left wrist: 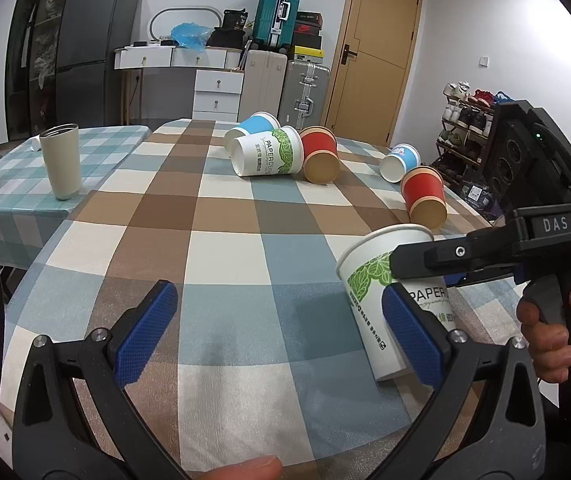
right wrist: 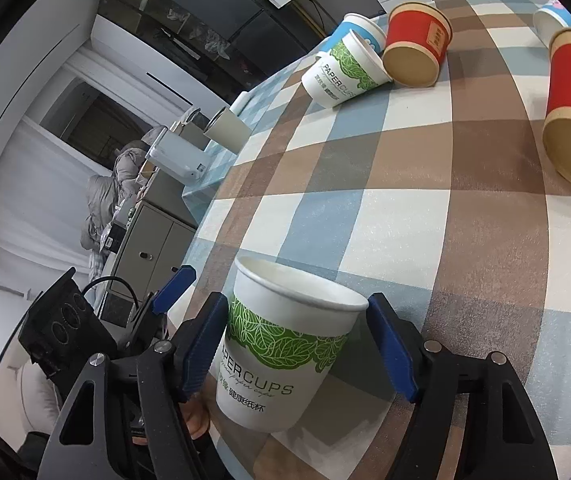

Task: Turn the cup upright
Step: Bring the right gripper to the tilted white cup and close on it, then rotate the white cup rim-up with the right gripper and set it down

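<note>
White paper cup (right wrist: 285, 344) between right gripper (right wrist: 301, 344) fingers (right wrist: 393, 356)

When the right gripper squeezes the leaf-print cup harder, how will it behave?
The leaf-print cup looks like thin paper and is empty, so it is probably light and may dent. The right gripper has a finger at each side, but contact is unclear. The cup is tilted, so if released it may tip and roll.
</note>
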Demonstrator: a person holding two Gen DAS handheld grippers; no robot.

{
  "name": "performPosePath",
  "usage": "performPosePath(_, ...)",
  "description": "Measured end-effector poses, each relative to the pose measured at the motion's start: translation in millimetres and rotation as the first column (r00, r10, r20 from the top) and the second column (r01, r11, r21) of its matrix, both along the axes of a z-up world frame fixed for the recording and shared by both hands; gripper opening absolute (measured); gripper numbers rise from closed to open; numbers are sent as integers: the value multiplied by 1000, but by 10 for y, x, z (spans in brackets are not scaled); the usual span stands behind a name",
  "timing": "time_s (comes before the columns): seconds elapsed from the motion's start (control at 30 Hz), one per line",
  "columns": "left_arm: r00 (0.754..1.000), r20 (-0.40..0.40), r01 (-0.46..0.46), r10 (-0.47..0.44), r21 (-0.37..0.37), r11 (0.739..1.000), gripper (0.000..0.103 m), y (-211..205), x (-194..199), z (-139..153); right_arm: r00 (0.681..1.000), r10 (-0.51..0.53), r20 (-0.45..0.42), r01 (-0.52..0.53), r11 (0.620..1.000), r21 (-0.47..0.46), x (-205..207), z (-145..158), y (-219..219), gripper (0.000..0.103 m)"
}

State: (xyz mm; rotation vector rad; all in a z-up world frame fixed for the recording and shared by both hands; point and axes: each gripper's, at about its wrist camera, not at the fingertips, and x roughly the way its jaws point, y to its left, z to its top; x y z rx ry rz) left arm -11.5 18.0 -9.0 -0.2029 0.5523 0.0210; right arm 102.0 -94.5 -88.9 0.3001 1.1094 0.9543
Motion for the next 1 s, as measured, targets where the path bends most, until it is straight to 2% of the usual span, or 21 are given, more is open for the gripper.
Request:
performPosePath(0.13, 1000, 1, -2, 2, -2, 1000, 102, 6, 6, -1, 991, -24, 129, 30, 999, -40, -97, 135, -55, 72)
performPosePath(0.23, 1000, 0, -5, 5, -6, 1000, 102, 17, 9, -4, 962, -41, 269, 64, 995, -80, -204, 260, -68, 72)
performPosePath(0.3, 1000, -1, -7, 7, -10, 1000, 102, 25, 16, -8, 932, -53, 359, 102, 988, -119, -261, 318, -52, 72)
performPosePath(0.33, 1000, -1, -7, 7, -11, 1000, 102, 30, 15, -9, 906, -54, 419, 126, 981, -147, -298, 342, -37, 72)
performPosePath(0.5, 1000, 2, -10, 10, -13, 1000, 102, 40, 14, -14, 827, -36, 561, 188, 958, -216, -356, 363, 83, 71)
performPosePath(0.83, 1000, 1, -10, 10, -13, 1000, 102, 44, 12, -17, 754, -52, 654, 255, 941, -220, -294, 379, 248, 71)
performPosePath(1.0, 1000, 1, -10, 10, -11, 1000, 102, 49, 12, -24, 745, -40, 665, 256, 939, -231, -311, 337, 271, 70)
